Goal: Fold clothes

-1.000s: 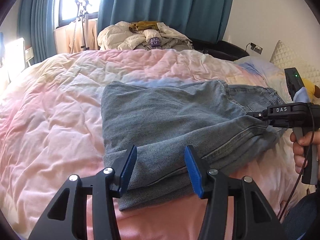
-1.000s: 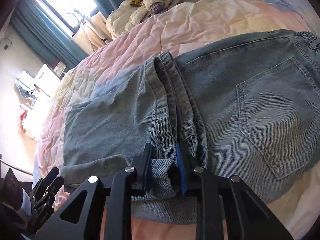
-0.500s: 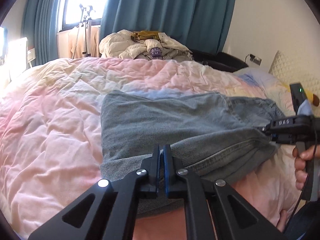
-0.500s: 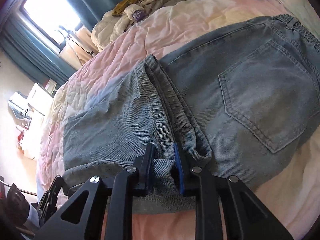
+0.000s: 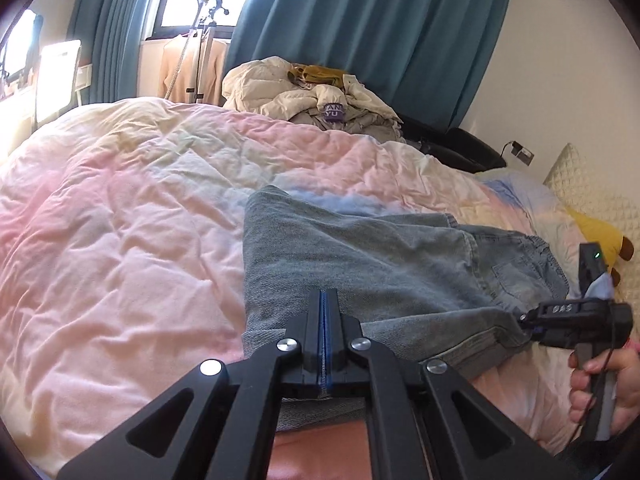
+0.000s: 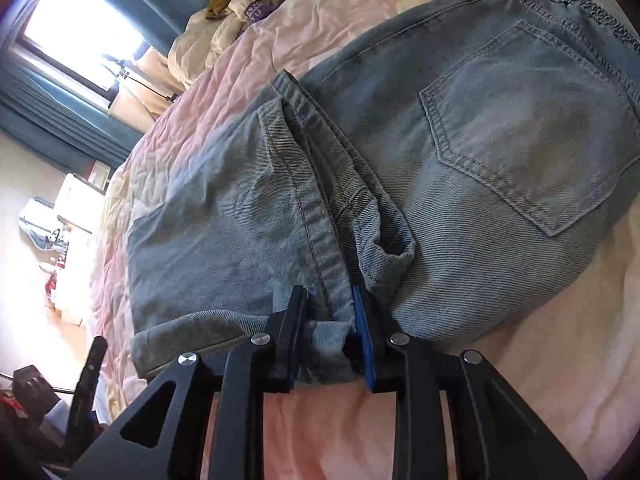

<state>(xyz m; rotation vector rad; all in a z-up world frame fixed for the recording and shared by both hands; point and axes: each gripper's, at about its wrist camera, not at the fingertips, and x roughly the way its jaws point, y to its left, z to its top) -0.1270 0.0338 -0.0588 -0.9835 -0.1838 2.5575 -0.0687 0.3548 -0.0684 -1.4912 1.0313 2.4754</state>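
Observation:
Light blue jeans (image 5: 380, 264) lie folded across the pink duvet (image 5: 120, 240), back pocket up (image 6: 500, 140). My left gripper (image 5: 326, 300) is shut over the near folded edge, pads together, and I see no cloth between them. My right gripper (image 6: 330, 320) has the bunched leg hems between its fingers. Its jaws are opening slightly, while the denim still fills the gap and touches both pads. In the left wrist view the right gripper (image 5: 524, 320) pulls the jeans' near edge taut, held by a person's hand (image 5: 600, 376).
A heap of pale clothes (image 5: 312, 100) lies at the far side of the bed before teal curtains (image 5: 360, 32). A quilted pillow (image 5: 592, 200) and a yellow plush toy (image 5: 600, 236) are at the right. A clothes rack (image 5: 196, 52) stands by the window.
My left gripper has gone from open astride the jeans' near edge to shut. The right gripper has rolled and shifted along the hems, and its fingers stand a little wider.

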